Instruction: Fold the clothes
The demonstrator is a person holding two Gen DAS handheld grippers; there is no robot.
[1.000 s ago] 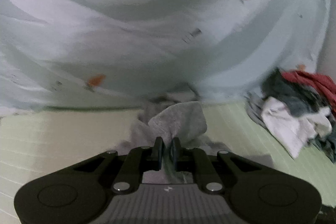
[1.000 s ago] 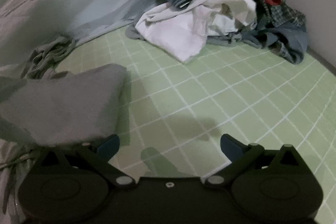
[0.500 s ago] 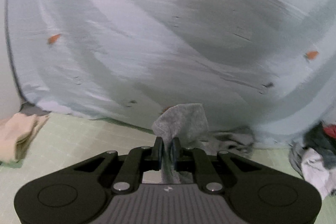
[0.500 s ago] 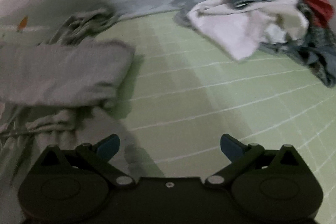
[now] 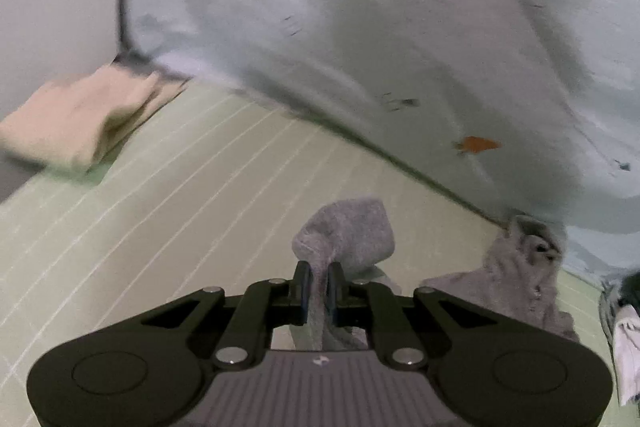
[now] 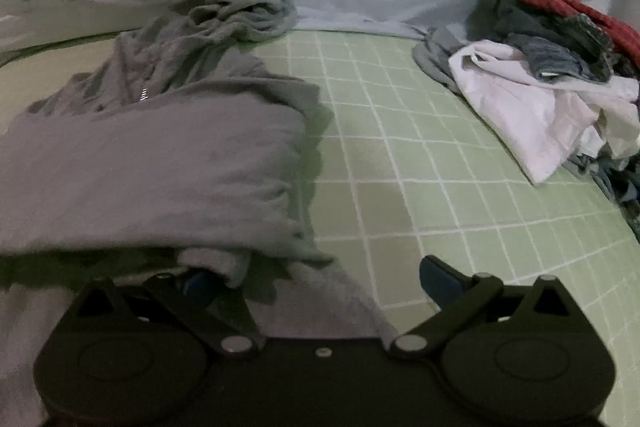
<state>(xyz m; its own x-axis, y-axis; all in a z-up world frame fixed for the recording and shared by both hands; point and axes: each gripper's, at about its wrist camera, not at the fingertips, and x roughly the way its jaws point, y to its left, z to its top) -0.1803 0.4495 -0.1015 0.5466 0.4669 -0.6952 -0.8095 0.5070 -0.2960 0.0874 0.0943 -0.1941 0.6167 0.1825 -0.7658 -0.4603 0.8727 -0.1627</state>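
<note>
The left gripper point(image 5: 318, 293) is clenched on a corner of the grey garment point(image 6: 152, 163), lifted mid-fold; the right gripper point(image 6: 320, 279) is spread, grasping nothing. At ten o'clock one beige piece point(image 5: 80, 119) lies folded. At two o'clock the pile point(image 6: 560, 75) waits unfolded.

A green checked mat point(image 6: 420, 155) is carrying a grey garment point(image 6: 152, 163) left of the right gripper point(image 6: 316, 279), a mixed clothes pile point(image 6: 560, 83) lying far right.

The left gripper point(image 5: 317, 285) has its jaws pinched tight on a fold of soft grey knit garment point(image 5: 346, 235) bunching ahead of them, while the right gripper point(image 6: 316, 277) stands spread wide.
</note>
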